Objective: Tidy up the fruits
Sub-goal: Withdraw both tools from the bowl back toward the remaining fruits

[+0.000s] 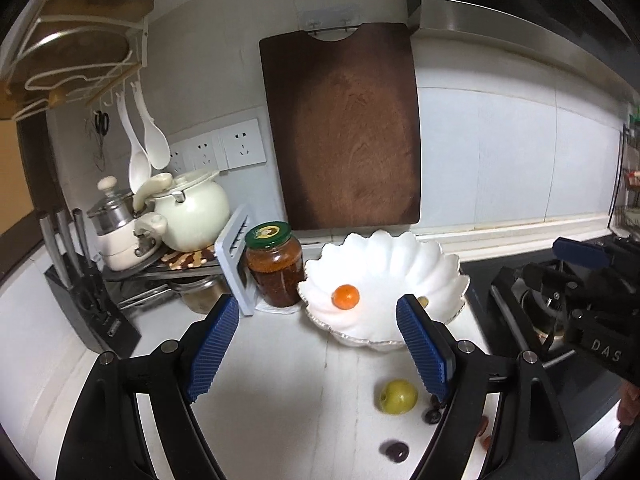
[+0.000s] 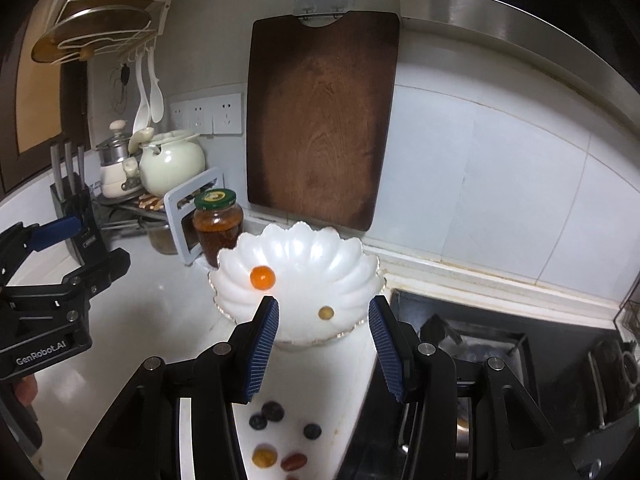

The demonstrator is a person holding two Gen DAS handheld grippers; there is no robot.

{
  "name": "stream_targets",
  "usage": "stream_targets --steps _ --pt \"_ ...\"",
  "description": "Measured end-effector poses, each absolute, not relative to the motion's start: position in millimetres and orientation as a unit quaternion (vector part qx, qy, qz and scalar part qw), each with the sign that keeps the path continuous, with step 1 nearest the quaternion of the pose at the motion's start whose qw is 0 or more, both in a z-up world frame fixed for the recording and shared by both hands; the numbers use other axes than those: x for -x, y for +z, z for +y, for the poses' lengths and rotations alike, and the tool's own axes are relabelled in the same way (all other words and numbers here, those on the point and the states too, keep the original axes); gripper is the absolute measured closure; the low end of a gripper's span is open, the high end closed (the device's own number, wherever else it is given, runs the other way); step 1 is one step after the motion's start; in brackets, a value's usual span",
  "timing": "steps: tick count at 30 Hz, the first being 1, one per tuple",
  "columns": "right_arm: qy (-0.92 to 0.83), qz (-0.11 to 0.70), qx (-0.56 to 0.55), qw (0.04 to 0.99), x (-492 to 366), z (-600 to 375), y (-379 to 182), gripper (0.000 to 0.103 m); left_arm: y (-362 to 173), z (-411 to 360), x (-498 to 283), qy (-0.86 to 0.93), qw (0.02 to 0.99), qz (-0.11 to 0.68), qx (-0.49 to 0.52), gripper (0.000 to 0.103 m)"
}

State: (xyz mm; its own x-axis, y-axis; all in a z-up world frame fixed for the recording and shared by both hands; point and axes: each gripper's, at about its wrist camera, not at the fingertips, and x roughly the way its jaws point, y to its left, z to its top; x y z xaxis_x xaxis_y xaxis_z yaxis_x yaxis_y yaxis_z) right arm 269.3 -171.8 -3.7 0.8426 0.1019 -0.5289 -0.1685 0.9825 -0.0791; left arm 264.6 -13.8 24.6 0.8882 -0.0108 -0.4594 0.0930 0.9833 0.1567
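Between the blue pads of the left gripper (image 1: 318, 346) sits only bare white counter (image 1: 288, 380). Its jaws stand wide apart and hold nothing. The right gripper (image 2: 324, 346) has its jaws partly apart, and they hold nothing too. From the left wrist view, the right gripper (image 1: 580, 280) hangs over the black stove (image 1: 520, 304).

Just past both grippers stands a white bowl (image 1: 400, 256) shaped like a shell. A small orange fruit (image 1: 346, 296) lies inside it, toward the left side. A little yellow-green fruit (image 2: 326, 312) lies inside it as well, nearer the front and apart from the orange one.

More fruit lies loose on the counter, in front of the bowl. A green apple (image 1: 398, 396) sits near the left gripper's right finger. A dark fruit (image 1: 395, 450) lies below it. Seen from the right wrist, three dark round berries (image 2: 273, 411), a yellow fruit (image 2: 264, 457) and a red one (image 2: 294, 462) lie under the right gripper.

Left of the bowl, very close beside it, stands a jar (image 1: 275, 264) with a green lid. A brown cutting board (image 1: 340, 128) hangs on the wall behind the bowl. Far left sit a cream pot (image 1: 192, 208) and a black knife block (image 1: 92, 304).
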Motion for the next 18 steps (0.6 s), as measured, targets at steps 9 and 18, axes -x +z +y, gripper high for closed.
stream_targets --steps 9,18 --pt "0.071 0.305 0.036 0.949 -242.8 -180.3 -31.1 0.055 10.1 -19.0 -236.5 -0.034 0.965 0.242 -0.097 0.021" --pt "0.059 0.311 0.051 0.947 -225.0 -182.1 -49.6 0.055 -13.8 -20.4 -228.2 -0.038 0.958 0.266 -0.097 0.021"
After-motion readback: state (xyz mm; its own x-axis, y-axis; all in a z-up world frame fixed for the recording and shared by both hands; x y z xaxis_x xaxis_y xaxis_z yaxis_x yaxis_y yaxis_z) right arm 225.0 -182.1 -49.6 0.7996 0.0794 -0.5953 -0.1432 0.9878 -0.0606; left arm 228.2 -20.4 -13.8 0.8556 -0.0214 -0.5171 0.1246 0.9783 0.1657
